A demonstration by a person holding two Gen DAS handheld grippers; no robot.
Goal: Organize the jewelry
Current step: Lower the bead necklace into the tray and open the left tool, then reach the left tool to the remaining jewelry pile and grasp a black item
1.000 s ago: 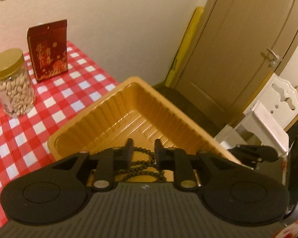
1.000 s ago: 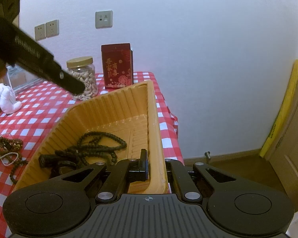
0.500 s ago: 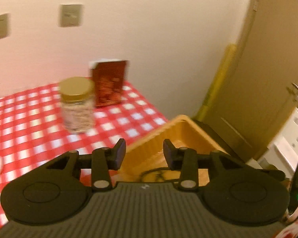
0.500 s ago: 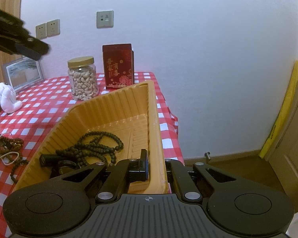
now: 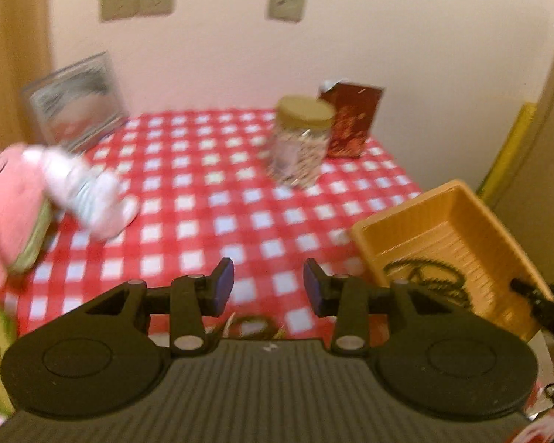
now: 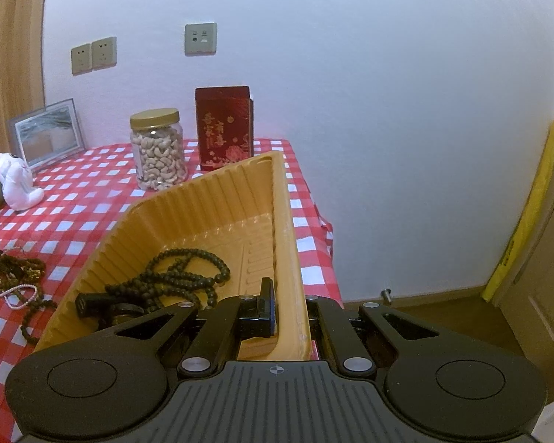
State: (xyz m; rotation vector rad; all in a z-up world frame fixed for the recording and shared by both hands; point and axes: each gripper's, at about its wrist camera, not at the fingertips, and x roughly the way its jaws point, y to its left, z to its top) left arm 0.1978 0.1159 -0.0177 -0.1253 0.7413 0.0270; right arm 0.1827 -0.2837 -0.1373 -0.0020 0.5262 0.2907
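An orange ribbed tray (image 6: 210,203) sits at the right end of the checkered table. My right gripper (image 6: 290,306) is shut on its near right wall, one finger inside and one outside. A dark bead necklace (image 6: 181,277) and a small black item (image 6: 103,306) lie in the tray. Loose bracelets and beads (image 6: 14,277) are piled on the cloth left of it. In the blurred left wrist view, my left gripper (image 5: 267,280) is open and empty above the cloth, left of the tray (image 5: 399,221). A bit of jewelry (image 5: 251,323) shows just under its fingers.
A jar of nuts (image 6: 158,151) and a red box (image 6: 223,125) stand behind the tray. A picture frame (image 6: 46,134) leans on the wall at the back left, and a white plush toy (image 6: 16,181) sits in front of it. The table's edge drops off right of the tray.
My left gripper has swung left, from over the tray to over the open cloth, and its jaws stand wider. The necklace stays in the tray. My right gripper has not moved.
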